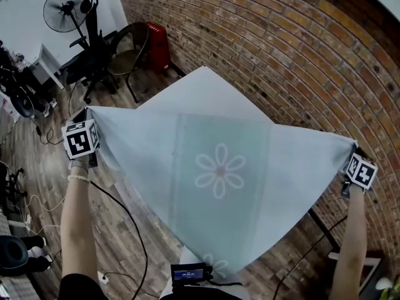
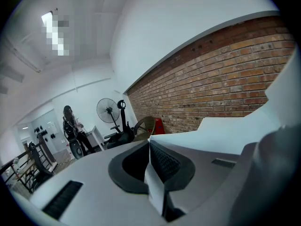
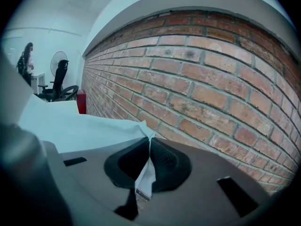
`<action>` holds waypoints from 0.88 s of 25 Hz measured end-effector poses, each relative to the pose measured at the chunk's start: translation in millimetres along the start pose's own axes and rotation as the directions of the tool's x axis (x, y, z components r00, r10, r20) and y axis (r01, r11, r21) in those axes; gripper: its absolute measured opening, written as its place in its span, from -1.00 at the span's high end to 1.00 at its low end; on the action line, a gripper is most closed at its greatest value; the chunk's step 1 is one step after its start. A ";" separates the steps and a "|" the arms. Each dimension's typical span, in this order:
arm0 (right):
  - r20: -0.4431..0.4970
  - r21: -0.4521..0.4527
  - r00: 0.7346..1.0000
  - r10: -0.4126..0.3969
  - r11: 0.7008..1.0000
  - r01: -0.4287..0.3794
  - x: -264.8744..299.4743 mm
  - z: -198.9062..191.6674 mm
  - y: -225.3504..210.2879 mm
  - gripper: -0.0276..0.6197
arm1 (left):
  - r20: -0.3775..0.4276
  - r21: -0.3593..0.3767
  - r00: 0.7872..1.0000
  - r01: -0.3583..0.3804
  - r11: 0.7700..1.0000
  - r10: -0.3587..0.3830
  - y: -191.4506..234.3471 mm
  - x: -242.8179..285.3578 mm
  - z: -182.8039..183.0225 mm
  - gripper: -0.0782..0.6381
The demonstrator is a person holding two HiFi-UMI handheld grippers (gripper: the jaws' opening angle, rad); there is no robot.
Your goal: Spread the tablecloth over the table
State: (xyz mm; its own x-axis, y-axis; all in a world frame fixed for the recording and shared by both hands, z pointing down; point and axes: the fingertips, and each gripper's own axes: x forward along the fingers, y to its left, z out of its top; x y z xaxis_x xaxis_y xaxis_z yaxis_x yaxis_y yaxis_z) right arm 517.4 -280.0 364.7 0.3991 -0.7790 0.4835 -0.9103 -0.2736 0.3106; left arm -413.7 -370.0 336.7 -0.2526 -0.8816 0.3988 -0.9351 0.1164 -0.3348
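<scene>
Left gripper (image 1: pixel 88 125) and right gripper (image 1: pixel 353 157), each clamped on a corner of the tablecloth (image 1: pixel 219 167) stretched in mid-air between them beside the brick wall (image 1: pixel 281 55); either thin bite may slip under tension, dropping that side askew.

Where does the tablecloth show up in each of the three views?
Head view: tablecloth spans the centre, held between left gripper and right gripper.
Left gripper view: tablecloth right of centre, corner pinched in the jaws.
Right gripper view: tablecloth left of centre, corner pinched in the jaws.
Shared landmark: standing fan, on the left in all three.
</scene>
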 end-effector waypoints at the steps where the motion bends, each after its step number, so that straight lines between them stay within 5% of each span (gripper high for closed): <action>1: -0.002 -0.003 1.000 0.003 1.000 -0.003 5.6 1.6 5.3 0.80 | -0.007 0.004 1.000 -0.004 1.000 0.004 2.2 8.7 0.0 0.74; 13: -0.053 -0.029 0.998 0.025 0.999 -0.026 54.8 12.6 78.1 0.80 | -0.063 0.092 0.998 -0.007 0.996 0.013 29.0 103.4 6.4 0.74; 22: -0.124 -0.063 0.992 -0.009 0.998 0.001 101.1 8.9 107.3 0.80 | -0.109 0.106 0.993 0.059 0.993 -0.047 0.2 170.4 -1.4 0.74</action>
State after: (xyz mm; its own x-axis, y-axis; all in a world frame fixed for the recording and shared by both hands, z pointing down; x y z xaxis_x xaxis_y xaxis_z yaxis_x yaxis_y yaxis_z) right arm 459.1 -393.2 439.7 0.4177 -0.7004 0.5788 -0.9012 -0.2380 0.3623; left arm -457.3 -519.6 405.8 -0.2338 -0.8308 0.5050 -0.9167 0.0152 -0.3993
